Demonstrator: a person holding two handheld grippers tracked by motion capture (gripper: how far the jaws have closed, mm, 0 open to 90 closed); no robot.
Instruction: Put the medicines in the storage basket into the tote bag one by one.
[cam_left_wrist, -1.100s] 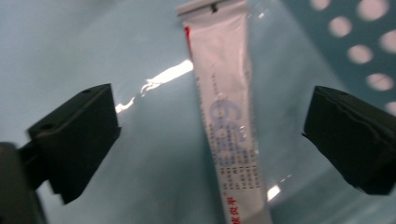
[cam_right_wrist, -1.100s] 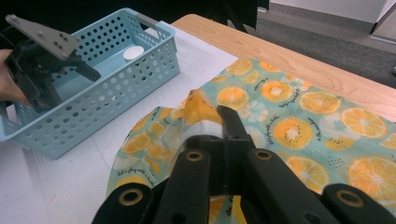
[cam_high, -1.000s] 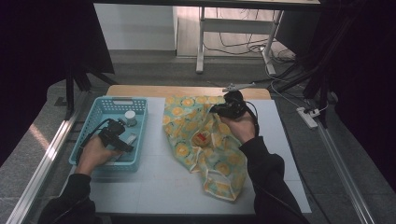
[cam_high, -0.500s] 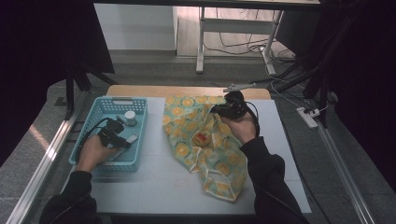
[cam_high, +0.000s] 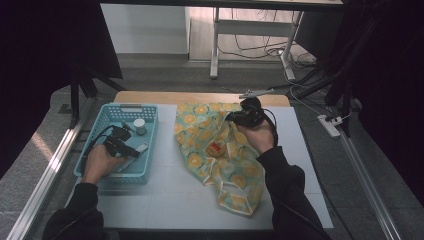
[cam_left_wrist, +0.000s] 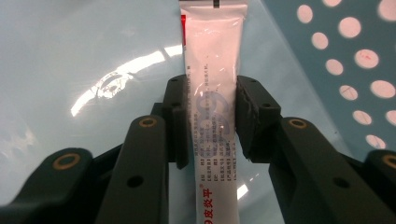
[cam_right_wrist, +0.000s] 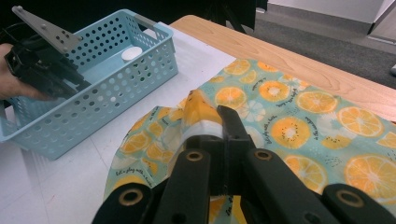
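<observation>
In the left gripper view a white tube (cam_left_wrist: 215, 56) with printed text lies on the pale blue basket floor, between the jaws of my left gripper (cam_left_wrist: 212, 91). The jaws have just been closing, and both pads now press on the tube's sides. From above, the left gripper (cam_high: 129, 148) reaches down into the blue basket (cam_high: 131, 107). My right gripper (cam_right_wrist: 218, 119) is shut on a raised fold of the orange-slice print cloth (cam_right_wrist: 299, 112), which spreads over the table's middle (cam_high: 222, 160). The right gripper (cam_high: 236, 116) holds the cloth near its far edge.
A small white-capped jar (cam_high: 139, 125) stands in the basket's far part. Something red (cam_high: 216, 147) shows among the cloth's folds. The perforated basket wall (cam_right_wrist: 121, 79) stands left of the cloth, with the left gripper (cam_right_wrist: 42, 60) inside it. White table surface (cam_high: 165, 200) lies in front.
</observation>
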